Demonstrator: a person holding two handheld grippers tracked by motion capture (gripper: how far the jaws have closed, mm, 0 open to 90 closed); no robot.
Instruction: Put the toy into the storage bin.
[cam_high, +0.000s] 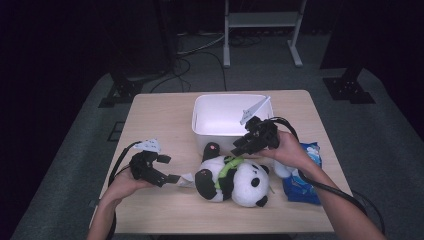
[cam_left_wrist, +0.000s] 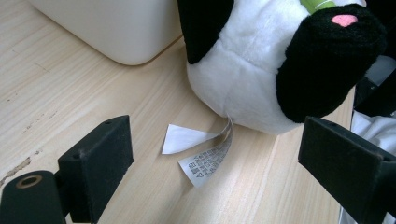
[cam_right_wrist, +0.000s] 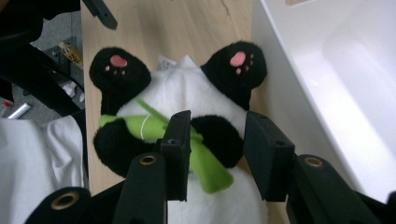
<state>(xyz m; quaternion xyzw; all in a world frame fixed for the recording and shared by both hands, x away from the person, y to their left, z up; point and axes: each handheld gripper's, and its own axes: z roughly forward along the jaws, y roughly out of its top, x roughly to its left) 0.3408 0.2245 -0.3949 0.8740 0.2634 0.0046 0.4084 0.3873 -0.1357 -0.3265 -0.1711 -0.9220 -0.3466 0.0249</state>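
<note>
— Panda (cam_high: 235, 180) lies on its back at six o'clock of the white bin (cam_high: 200, 117). Right gripper (cam_right_wrist: 217, 154) hangs half open over its arm, holding nothing.

— Left gripper (cam_left_wrist: 210, 154), wide and empty, flanks the tag (cam_left_wrist: 205, 163). Pinching only that could drop the panda.

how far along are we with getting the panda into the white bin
Done: nothing in the white bin yet; what shows of it is bare. In hand: the right gripper hovers open over the panda, jaws astride one black arm; the left gripper, open, faces its tag. Left: grip, lift, drop in.
</note>
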